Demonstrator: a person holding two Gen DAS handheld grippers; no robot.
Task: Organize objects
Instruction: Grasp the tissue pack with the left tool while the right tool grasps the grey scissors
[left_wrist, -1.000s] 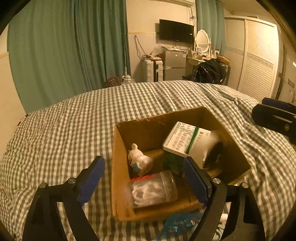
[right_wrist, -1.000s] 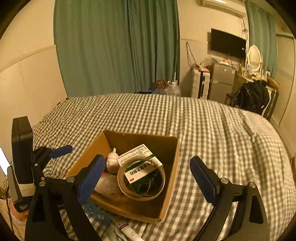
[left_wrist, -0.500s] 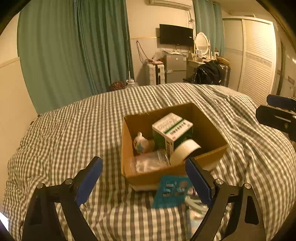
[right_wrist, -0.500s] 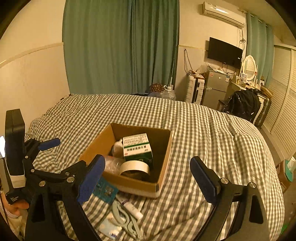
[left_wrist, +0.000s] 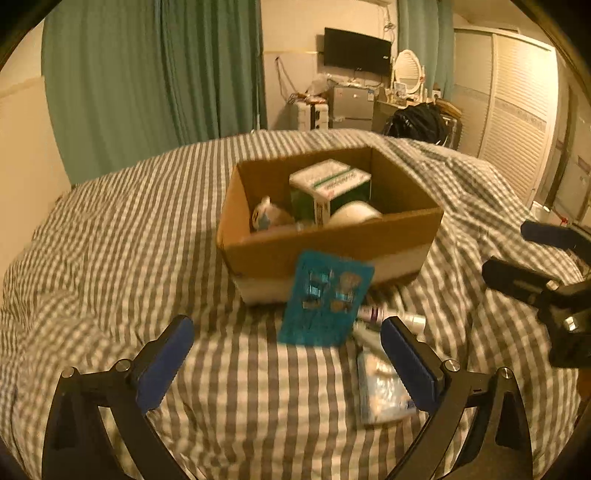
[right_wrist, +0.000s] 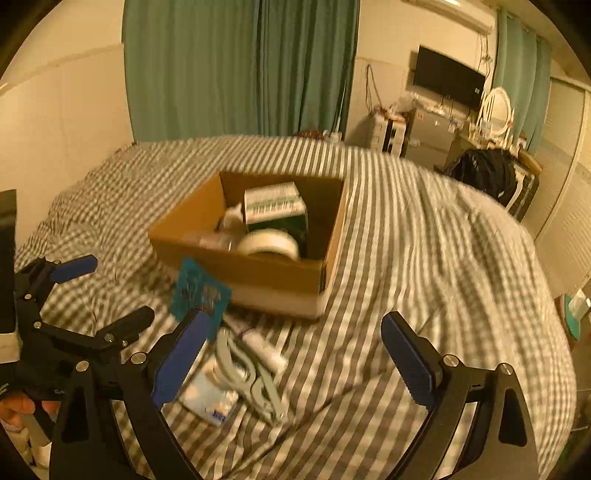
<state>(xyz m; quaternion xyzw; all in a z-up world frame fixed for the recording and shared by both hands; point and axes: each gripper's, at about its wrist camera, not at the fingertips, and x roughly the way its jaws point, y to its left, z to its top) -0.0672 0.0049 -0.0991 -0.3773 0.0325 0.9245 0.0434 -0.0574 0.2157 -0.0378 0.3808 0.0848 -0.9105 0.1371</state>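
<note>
Left gripper (left_wrist: 286, 365): jaws wide apart, empty.
Right gripper (right_wrist: 291, 360): jaws wide apart, empty.
Brown cardboard box (left_wrist: 332, 245): far, on checked bedcover (left_wrist: 110, 258).

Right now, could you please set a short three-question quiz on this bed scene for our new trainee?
1. True or false: the roll of tape lies inside the cardboard box.
2. What leans against the box's near wall: A) teal card B) green-and-white carton C) scissors?
3. How do the jaws of the left gripper and right gripper stand?

Key: 1 true; 2 A; 3 both open, holding nothing.
</note>
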